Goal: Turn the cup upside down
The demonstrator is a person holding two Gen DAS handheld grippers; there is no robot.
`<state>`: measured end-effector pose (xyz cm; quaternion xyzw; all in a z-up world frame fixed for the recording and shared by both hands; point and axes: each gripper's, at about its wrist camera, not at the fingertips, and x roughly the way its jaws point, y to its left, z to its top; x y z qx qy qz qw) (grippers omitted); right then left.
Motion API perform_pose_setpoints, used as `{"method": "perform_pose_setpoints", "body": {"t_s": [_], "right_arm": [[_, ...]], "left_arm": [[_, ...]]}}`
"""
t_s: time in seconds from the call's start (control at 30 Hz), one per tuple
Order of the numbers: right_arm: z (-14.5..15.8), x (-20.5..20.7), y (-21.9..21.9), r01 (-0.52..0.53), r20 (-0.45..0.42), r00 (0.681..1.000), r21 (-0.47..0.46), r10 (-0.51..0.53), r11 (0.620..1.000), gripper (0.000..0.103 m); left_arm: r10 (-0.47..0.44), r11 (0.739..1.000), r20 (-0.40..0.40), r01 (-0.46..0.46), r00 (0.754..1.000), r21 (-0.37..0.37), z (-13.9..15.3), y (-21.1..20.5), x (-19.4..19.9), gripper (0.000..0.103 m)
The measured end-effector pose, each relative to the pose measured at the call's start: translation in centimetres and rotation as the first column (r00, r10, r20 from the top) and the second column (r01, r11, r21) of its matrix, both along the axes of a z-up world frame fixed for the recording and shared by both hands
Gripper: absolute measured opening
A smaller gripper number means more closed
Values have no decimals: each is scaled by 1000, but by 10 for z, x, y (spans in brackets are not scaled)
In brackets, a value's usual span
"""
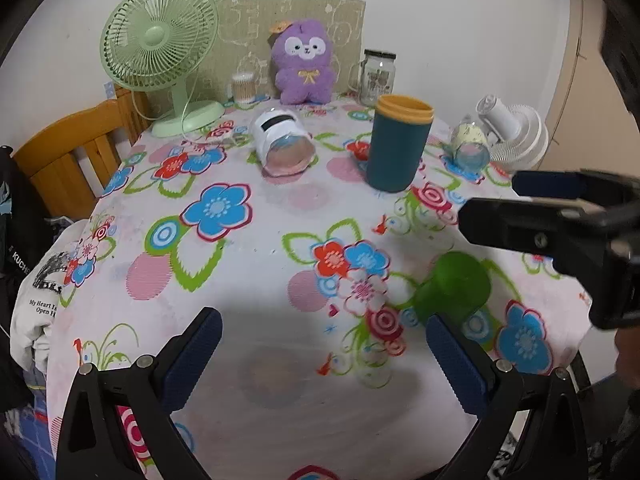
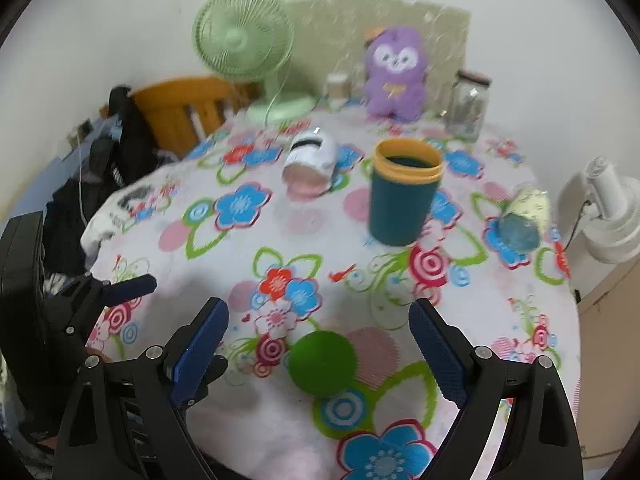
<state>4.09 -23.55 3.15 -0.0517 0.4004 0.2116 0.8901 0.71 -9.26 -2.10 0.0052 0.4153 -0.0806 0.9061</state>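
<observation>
A small green cup (image 1: 454, 286) stands upside down, base up, on the flowered tablecloth (image 1: 256, 272). In the right wrist view the green cup (image 2: 323, 362) sits between my right gripper's open fingers, slightly ahead of the pads. My right gripper (image 2: 318, 330) is open and empty; it also shows in the left wrist view (image 1: 486, 204), above and right of the cup. My left gripper (image 1: 324, 344) is open and empty, left of the cup; it also shows in the right wrist view (image 2: 132, 286).
A teal cup with a yellow rim (image 1: 398, 144) stands upright mid-table. A white cup (image 1: 282, 140) and a patterned glass cup (image 1: 470, 144) lie on their sides. A green fan (image 1: 160, 48), a purple plush toy (image 1: 306, 64), a glass jar (image 1: 378, 76) and a white fan (image 1: 516, 132) line the back.
</observation>
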Motion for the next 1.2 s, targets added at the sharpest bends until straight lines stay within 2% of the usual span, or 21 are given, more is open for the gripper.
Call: {"method": "perform_pose_setpoints", "body": {"t_s": [0.13, 0.43, 0.6, 0.73, 0.9, 1.07, 1.2], "right_arm": [[-1, -12, -9, -7, 31, 999, 12, 6, 1000, 95], [12, -44, -25, 20, 163, 986, 72, -31, 997, 96], [19, -52, -30, 32, 195, 980, 93, -50, 995, 96], [35, -63, -37, 49, 269, 959, 139, -86, 989, 96], [58, -70, -42, 54, 338, 934, 196, -119, 979, 97], [72, -75, -40, 63, 411, 900, 199, -142, 978, 100], [72, -76, -39, 70, 423, 894, 192, -146, 979, 101]], "left_arm": [[5, 1000, 9, -5, 1000, -5, 4, -7, 0, 103], [16, 1000, 25, -16, 1000, -14, 13, -17, -5, 103], [21, 1000, 59, -20, 998, -21, 26, -19, -13, 103], [37, 999, 102, -34, 994, -26, 39, -18, -21, 103], [78, 997, 187, -76, 979, -17, 56, -14, -31, 103], [117, 993, 274, -116, 955, -20, 77, -7, -37, 103], [141, 990, 302, -139, 943, -27, 86, -1, -39, 103]]}}
